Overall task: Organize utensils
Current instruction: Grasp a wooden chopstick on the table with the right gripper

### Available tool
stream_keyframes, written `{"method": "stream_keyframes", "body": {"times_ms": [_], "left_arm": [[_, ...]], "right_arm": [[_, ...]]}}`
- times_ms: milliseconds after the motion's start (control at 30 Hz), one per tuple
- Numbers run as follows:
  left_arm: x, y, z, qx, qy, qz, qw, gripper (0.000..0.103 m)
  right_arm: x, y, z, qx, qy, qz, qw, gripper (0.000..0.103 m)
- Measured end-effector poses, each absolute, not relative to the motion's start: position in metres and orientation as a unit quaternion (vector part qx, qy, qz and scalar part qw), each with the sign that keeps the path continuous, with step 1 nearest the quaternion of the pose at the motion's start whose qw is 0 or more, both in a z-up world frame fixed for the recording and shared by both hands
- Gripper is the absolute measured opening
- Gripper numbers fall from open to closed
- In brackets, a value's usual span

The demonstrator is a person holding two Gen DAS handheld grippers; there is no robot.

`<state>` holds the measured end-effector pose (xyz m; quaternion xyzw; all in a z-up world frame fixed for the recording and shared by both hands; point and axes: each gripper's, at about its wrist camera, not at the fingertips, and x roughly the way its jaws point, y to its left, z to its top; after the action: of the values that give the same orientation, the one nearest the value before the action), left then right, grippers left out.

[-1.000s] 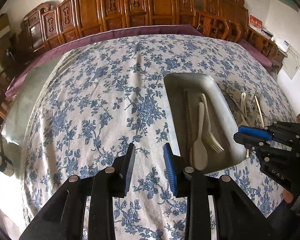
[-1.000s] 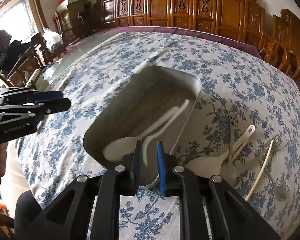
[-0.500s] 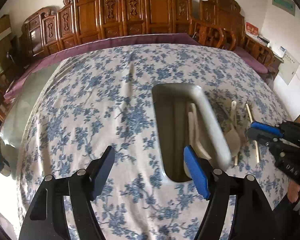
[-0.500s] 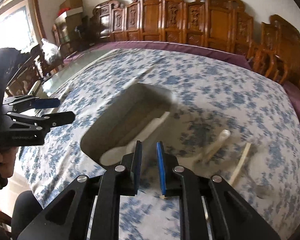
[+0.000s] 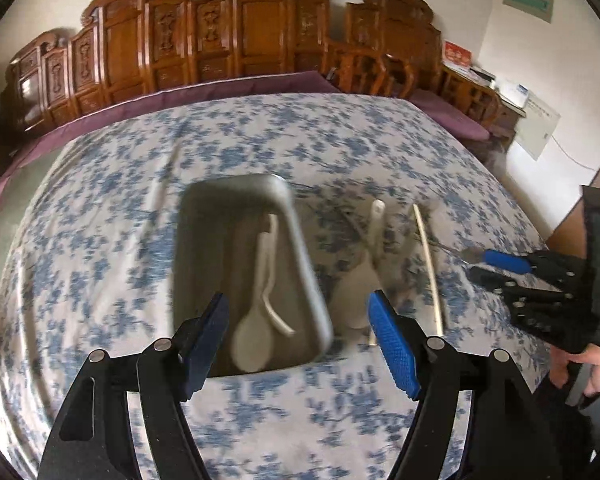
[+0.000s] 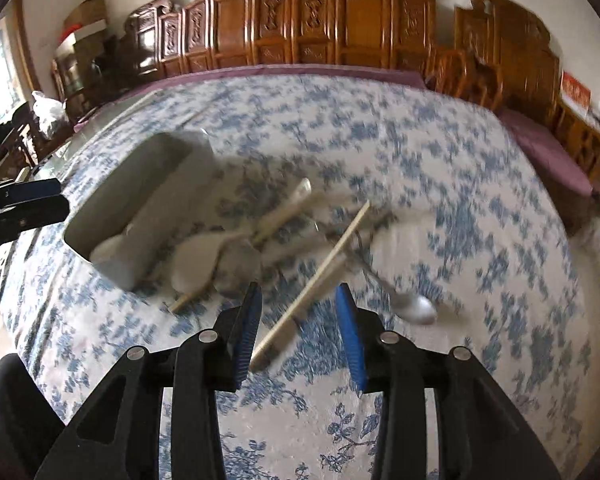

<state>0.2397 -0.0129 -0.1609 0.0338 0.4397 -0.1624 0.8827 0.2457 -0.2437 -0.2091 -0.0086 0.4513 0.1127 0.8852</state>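
Both cameras sit just behind their own fingers, which fill the bottom of each frame, and look steeply down and forward across the flowered tablecloth (image 5: pixel 284 128) toward the carved wooden chairs (image 6: pixel 340 20) along the top. The left wrist view has the grey tray (image 5: pixel 300 240) close at centre; the right wrist view holds it at middle left (image 6: pixel 188 184). Both share the loose utensils (image 6: pixel 300 232) beside the tray, and each catches the other gripper at a frame edge.
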Motion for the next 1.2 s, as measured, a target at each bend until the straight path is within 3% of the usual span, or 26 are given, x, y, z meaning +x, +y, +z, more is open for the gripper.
{"method": "stream_keyframes", "body": {"times_ms": [400,533,567,733,833,1200], "left_arm": [[0.239,-0.057,-0.183,0.047,0.453,-0.171,0.874,0.069],[0.242,-0.067,-0.184,0.049,0.454,-0.171,0.873,0.069],[0.244,-0.071,-0.184,0.051,0.454,-0.171,0.873,0.069],[0.26,-0.087,-0.189,0.058,0.464,-0.169,0.867,0.069],[0.271,-0.097,-0.195,0.063,0.471,-0.163,0.865,0.068],[0.315,-0.134,-0.222,0.087,0.518,-0.143,0.839,0.042]], "right_arm": [[0.286,-0.231,-0.26,-0.009,0.493,0.096,0.865,0.04],[0.288,-0.234,-0.264,-0.024,0.499,0.097,0.861,0.026],[0.287,-0.236,-0.264,-0.029,0.5,0.097,0.86,0.018],[0.285,-0.25,-0.263,-0.02,0.502,0.11,0.858,0.006],[0.281,-0.259,-0.258,-0.009,0.491,0.116,0.864,0.006],[0.28,-0.293,-0.234,0.034,0.442,0.131,0.887,0.006]]}}
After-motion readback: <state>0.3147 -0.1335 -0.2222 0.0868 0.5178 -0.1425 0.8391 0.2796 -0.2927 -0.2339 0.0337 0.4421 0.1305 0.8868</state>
